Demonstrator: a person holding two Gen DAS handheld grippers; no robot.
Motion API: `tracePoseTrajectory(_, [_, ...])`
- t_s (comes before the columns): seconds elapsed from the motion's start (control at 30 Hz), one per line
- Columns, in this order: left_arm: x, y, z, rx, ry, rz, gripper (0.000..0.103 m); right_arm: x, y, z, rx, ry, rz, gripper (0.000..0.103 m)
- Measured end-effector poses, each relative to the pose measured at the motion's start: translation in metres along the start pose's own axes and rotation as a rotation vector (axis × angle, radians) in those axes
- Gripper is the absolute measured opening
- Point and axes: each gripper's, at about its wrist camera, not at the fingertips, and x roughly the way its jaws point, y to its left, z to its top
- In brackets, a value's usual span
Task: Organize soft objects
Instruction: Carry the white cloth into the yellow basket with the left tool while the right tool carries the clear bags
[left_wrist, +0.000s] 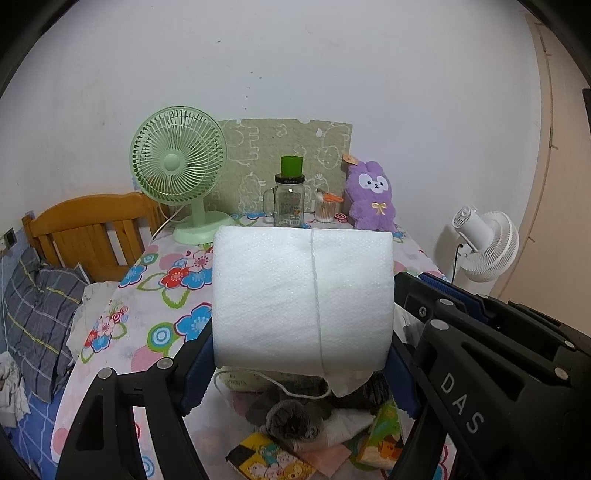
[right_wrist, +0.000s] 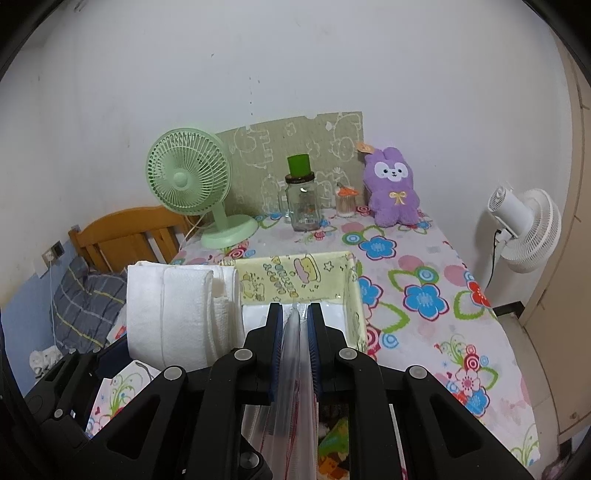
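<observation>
Hand-held gripper behind view-blocking tissue roll

Bedroom: wooden headboard, pillow, plush.

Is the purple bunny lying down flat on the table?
No, the purple bunny sits upright at the back of the table, beside the glass jar.

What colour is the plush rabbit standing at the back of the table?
Purple, with a white face patch and a small yellow bow; the plush rabbit shows best in the right wrist view.
</observation>
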Motion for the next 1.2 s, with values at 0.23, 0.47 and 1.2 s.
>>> tracePoseTrajectory(0.23, [0.011,0.003,0.011,-0.004,-0.016,0.009,0.08,0.014,-0.001,0.013,-0.008,-0.012,0.007,0.016])
tracePoseTrajectory(0.47, [0.026,0.005,0.022,-0.013,-0.019,0.01,0.08,0.028,-0.003,0.024,-0.015,-0.019,0.006,0.016])
tracePoseTrajectory(1.2, [0.087,0.011,0.04,-0.039,0.038,0.015,0.081,0.093,-0.011,0.048,-0.029,0.018,0.005,0.016])
